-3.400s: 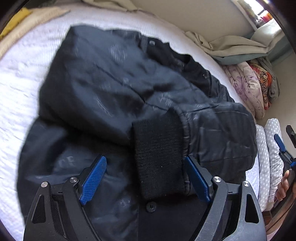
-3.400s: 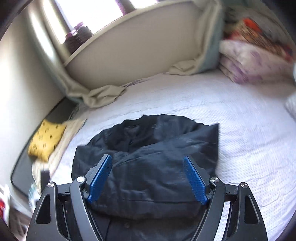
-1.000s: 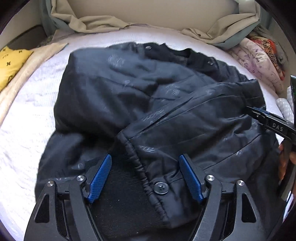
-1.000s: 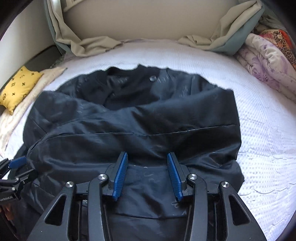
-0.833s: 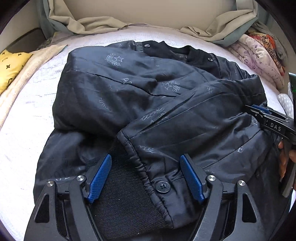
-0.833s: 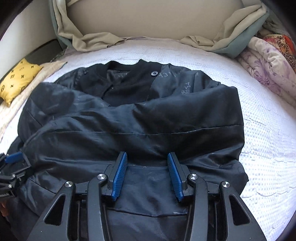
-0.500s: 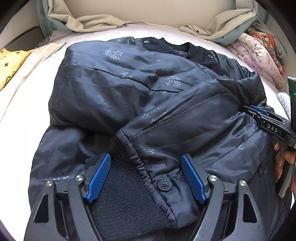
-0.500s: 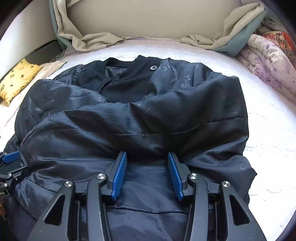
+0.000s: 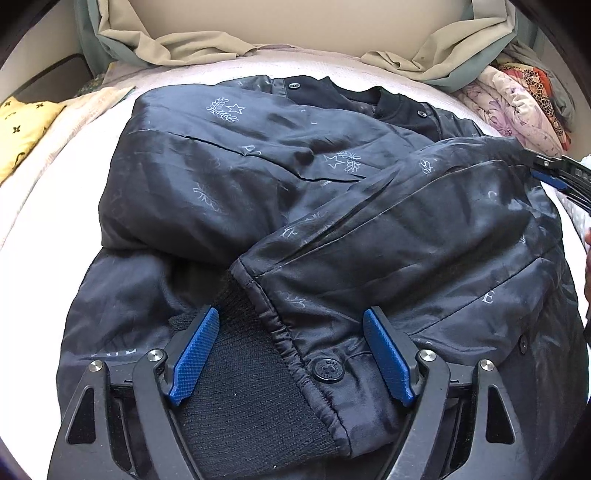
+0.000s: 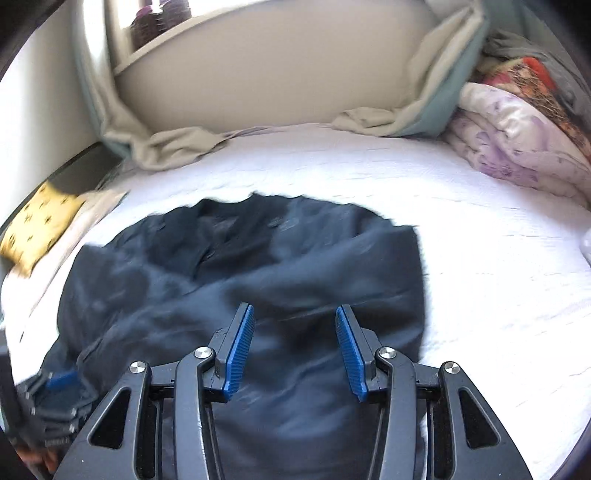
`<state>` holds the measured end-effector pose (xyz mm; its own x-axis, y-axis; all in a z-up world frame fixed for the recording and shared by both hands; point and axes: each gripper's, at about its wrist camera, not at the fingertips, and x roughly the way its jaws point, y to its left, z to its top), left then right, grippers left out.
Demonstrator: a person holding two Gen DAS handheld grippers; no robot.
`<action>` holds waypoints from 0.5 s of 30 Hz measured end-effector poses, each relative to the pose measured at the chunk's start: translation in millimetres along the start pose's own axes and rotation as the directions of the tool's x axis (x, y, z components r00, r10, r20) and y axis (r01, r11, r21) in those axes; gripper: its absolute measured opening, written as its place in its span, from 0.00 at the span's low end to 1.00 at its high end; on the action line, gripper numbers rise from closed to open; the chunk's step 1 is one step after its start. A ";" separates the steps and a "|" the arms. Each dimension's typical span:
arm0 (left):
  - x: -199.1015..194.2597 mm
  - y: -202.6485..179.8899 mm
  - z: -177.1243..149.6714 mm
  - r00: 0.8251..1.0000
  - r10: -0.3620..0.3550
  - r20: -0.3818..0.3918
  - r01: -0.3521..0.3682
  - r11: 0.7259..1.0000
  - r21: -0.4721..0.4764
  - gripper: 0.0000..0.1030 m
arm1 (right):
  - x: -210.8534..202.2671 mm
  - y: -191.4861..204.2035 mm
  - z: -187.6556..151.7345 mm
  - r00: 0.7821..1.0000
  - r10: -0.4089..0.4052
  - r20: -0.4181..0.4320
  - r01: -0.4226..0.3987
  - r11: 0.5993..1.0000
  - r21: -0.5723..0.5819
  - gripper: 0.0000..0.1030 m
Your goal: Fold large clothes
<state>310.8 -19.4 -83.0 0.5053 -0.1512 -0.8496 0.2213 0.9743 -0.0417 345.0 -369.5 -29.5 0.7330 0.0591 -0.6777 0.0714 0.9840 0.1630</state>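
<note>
A dark navy padded jacket [image 9: 295, 206] with pale star prints lies on the white bed [image 9: 48, 206], both sleeves folded across its front. My left gripper [image 9: 291, 339] is open low over the jacket's near edge, its blue fingers either side of a black knit cuff [image 9: 251, 380] and a snap button [image 9: 327, 368]. My right gripper [image 10: 293, 332] is open and empty above the jacket [image 10: 258, 273] in its blurred view. It also shows at the right edge of the left wrist view [image 9: 561, 173].
A beige and green curtain [image 9: 192, 44] bunches along the wall at the bed's far side. Folded floral quilts [image 9: 517, 99] are stacked at the far right. A yellow patterned cushion [image 9: 18, 129] lies at the left. A window sill [image 10: 177, 33] runs above.
My right gripper has lifted up and back from the jacket and its jaws have opened wider. My left gripper has stayed open over the cuff, edging slightly closer.
</note>
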 end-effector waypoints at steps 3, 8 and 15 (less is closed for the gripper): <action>0.9 -0.4 0.3 1.000 0.001 0.000 -0.001 1.000 -0.003 0.82 | 22.8 -20.2 0.5 0.996 -0.035 -0.078 0.038 0.998 0.040 0.42; 2.1 -0.2 1.1 1.000 0.000 0.002 0.000 1.000 -0.004 0.83 | 53.2 -29.5 -12.7 0.987 -0.035 -0.157 0.043 0.998 0.045 0.39; 6.0 -1.1 6.2 1.000 0.007 0.016 -0.007 1.000 0.009 0.88 | 65.1 -30.4 -19.4 0.987 -0.056 -0.153 0.060 0.998 0.025 0.39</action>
<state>318.7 -22.4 -84.8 0.5199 -0.1468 -0.8415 0.2253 0.9738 -0.0307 377.4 -392.3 -92.5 0.6155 0.0292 -0.7876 0.1326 0.9812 0.1399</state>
